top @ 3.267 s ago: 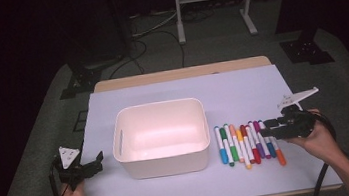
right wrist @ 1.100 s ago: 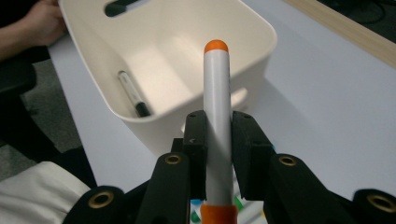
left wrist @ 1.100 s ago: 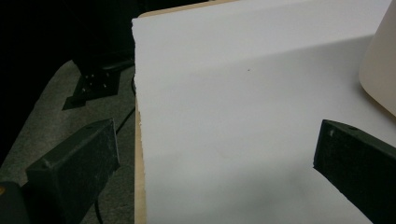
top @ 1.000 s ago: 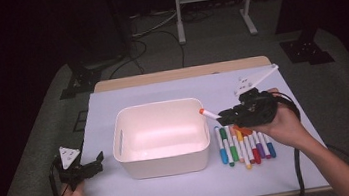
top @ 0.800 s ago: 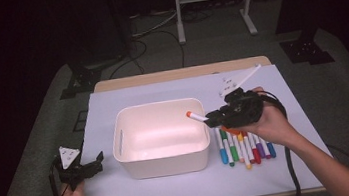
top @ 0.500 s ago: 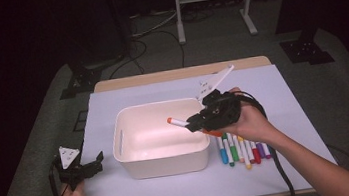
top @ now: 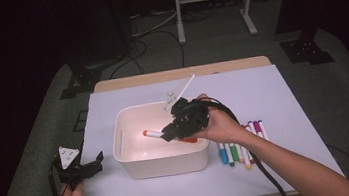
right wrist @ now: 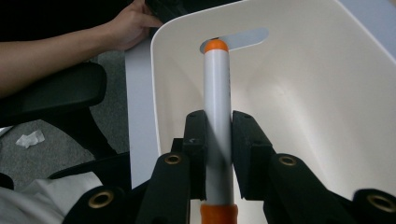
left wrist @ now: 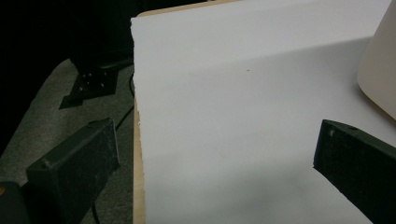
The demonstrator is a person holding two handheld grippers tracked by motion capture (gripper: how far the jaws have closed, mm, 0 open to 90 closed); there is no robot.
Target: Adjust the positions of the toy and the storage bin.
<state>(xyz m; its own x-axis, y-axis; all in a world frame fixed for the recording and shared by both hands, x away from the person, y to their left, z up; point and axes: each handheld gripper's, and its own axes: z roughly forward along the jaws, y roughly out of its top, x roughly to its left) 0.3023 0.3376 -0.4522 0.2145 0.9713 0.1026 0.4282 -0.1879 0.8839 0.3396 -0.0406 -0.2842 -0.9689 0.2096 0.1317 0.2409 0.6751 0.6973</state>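
My right gripper (top: 169,131) hangs over the white bin (top: 123,149), shut on an orange-and-white marker (top: 152,133) that points left above the bin's inside. In the right gripper view the marker (right wrist: 217,116) is pinched between the two black pads, its orange end toward the bin's handle slot (right wrist: 243,39). Several coloured markers (top: 241,147) lie in a row on the white sheet to the right of the bin. My left gripper (top: 90,169) rests open at the table's left front edge, left of the bin, nothing between its fingers (left wrist: 79,163).
The white paper sheet (top: 283,99) covers the wooden table. A person's hand (right wrist: 133,23) and a black chair (right wrist: 51,98) lie beyond the bin in the right gripper view. A stand and cables sit on the grey floor behind the table.
My right gripper picked the orange marker out of the row and carried it left, from beside the bin to over its inside. The left gripper stayed in place.
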